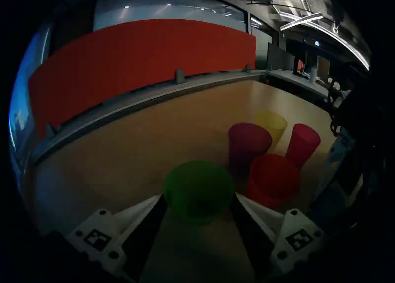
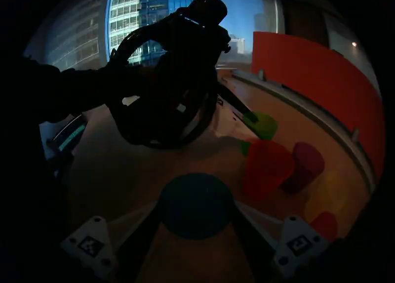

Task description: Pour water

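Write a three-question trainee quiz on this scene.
1. True or false: the left tongs grip a green cup.
2. What do the right tongs hold? A white mug, B dark blue cup, C glass bottle.
3. Fill in: behind the wooden table stands a ___ partition.
Key: 1 true; 2 B; 3 red.

Purple cup (image 1: 247, 142) partly behind red cup (image 1: 274, 180)
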The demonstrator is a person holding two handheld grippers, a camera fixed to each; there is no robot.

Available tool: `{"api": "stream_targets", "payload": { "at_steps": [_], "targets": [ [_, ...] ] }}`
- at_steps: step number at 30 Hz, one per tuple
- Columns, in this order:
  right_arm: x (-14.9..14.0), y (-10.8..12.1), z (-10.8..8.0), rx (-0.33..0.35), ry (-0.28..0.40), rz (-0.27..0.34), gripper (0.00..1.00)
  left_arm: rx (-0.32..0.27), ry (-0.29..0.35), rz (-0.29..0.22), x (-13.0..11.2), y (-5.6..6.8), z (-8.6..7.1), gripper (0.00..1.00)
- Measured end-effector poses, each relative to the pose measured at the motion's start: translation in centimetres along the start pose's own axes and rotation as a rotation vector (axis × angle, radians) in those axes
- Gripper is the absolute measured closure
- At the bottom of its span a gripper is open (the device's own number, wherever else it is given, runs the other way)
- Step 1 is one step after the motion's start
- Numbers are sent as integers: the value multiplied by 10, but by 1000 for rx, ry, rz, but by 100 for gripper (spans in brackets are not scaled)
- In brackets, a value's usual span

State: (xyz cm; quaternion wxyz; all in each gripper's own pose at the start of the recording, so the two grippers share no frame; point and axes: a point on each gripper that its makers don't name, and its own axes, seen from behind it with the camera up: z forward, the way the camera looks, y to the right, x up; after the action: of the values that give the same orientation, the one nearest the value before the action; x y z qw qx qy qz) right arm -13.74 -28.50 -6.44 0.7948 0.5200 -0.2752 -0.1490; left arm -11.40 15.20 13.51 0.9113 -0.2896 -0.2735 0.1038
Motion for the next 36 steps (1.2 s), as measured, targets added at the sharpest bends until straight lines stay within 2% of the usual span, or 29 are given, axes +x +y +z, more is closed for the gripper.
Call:
{"api": "stream_targets", "payload": {
  "at_steps": [8,15,24,36],
  "targets": [
    [-1,-1,0,2,0,0,8,-12,10,-8,2,1,-3,15],
    [2,-3,-3,-1,7,-1,8,-10,34,5,10,-1,-14,14],
    [13,-5,-11,-17,38,-8,8,-5,55,22,13,1,-34,14],
    [25,-8,-31,-49,81,-5,9,-9,89,34,18,4,-69,15]
  ]
}}
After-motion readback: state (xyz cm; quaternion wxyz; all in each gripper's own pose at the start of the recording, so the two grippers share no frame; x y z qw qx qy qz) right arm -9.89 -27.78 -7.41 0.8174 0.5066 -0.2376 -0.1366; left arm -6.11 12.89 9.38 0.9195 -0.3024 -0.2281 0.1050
